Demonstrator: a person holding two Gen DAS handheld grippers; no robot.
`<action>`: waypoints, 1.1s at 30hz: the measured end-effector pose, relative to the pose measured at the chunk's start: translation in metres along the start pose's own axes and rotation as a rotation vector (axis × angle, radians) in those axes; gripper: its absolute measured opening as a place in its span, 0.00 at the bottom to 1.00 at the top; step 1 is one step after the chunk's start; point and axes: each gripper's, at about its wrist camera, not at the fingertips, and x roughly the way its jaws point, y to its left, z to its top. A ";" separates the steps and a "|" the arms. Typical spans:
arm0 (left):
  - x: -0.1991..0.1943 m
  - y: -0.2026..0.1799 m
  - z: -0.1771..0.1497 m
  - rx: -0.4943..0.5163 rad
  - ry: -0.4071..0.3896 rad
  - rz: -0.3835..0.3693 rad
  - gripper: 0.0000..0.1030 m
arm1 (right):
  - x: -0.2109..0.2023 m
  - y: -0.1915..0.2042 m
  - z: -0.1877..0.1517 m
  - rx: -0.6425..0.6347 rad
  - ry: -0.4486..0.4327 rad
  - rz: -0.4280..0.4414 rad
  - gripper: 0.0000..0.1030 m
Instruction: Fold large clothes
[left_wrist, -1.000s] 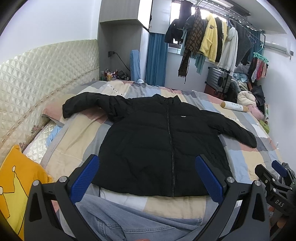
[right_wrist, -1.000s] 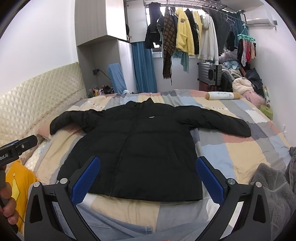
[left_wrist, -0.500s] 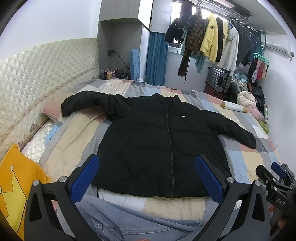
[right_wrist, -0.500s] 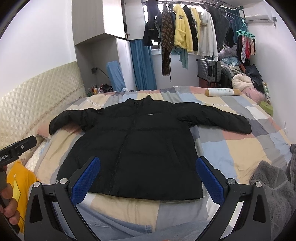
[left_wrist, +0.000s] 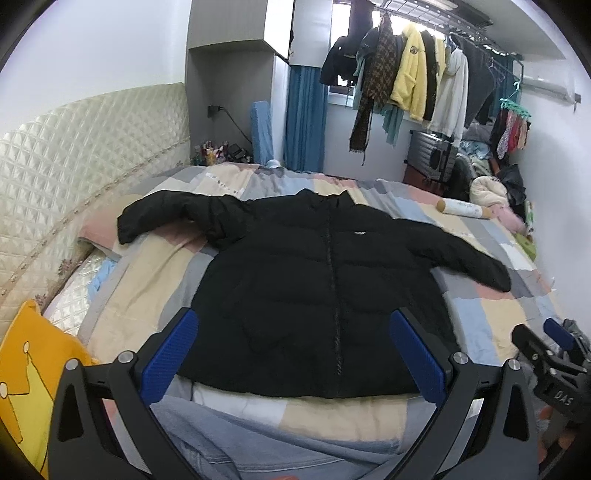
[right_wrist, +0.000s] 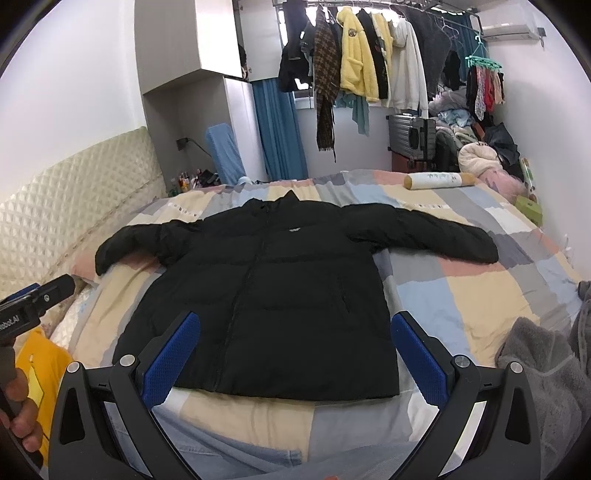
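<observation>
Black padded jacket (left_wrist: 325, 295): flat on patchwork bedspread (right_wrist: 491, 295), front up, zipped, both sleeves spread; lies ahead of both tongs, hem nearest.
left gripper (left_wrist: 291, 354): jaws wide apart, empty, above hem.
right gripper (right_wrist: 295, 354): jaws wide apart, empty, above hem.
step: likely first fold, nothing gripped yet.
how: pinch one sleeve near cuff, carry across chest; puffy fabric springs back, so bite deep.
change: views near-identical to earlier frame; both tongs slightly higher, jacket unmoved.
</observation>
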 end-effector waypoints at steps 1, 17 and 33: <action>-0.001 -0.002 0.004 0.003 -0.007 -0.006 1.00 | -0.001 -0.001 0.003 -0.003 -0.004 0.000 1.00; -0.004 -0.052 0.089 0.097 -0.192 -0.061 1.00 | 0.024 -0.069 0.071 0.052 -0.088 -0.032 1.00; 0.127 -0.054 0.093 0.087 -0.152 -0.171 1.00 | 0.109 -0.163 0.102 0.111 -0.118 -0.115 1.00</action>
